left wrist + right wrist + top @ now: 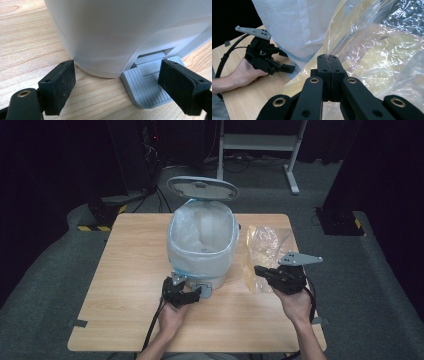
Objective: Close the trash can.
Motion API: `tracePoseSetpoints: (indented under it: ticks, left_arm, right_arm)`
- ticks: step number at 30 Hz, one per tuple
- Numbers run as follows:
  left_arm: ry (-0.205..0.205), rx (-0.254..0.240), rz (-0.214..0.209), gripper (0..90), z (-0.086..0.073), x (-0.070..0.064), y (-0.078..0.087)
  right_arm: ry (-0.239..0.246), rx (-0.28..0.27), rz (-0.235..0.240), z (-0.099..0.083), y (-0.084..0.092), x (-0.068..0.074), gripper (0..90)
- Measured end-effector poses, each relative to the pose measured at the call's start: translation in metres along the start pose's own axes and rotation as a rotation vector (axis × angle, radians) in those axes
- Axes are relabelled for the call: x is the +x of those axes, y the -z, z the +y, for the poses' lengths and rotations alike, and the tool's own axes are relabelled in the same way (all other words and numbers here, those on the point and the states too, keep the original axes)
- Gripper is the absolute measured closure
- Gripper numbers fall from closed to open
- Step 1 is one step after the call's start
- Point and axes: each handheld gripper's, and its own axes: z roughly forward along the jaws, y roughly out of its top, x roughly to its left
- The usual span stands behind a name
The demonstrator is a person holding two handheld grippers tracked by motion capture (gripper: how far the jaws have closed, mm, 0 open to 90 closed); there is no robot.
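- I see a light wooden table [125,285].
- A white pedal bin [202,245] stands mid-table.
- A crinkled clear bag [262,245] lies just beside it.

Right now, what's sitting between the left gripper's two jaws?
In the left gripper view, bare wooden table and part of the bin's grey foot pedal lie between the open jaws of the left gripper; its right jaw rests over the pedal.

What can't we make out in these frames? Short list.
- Bag contents: right gripper view, crinkled glare hides them; high view, too small.
- Bin inside: high view, white liner blocks the bottom.
- Bin top: left gripper view, cut off by the upper edge.
- Pedal pressed or not: left gripper view, left claw open astride it, contact unclear.
- Right claw tips: high view, too dark.
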Motion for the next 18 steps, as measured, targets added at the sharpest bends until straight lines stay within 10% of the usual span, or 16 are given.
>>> tracePoseSetpoints:
  ticks: [18]
  left_arm:
    - [0.001,-0.001,-0.001,14.6,0.0,0.0,0.0]
  right_arm:
    - [0.017,-0.045,0.101,0.032,0.013,0.001,89.6]
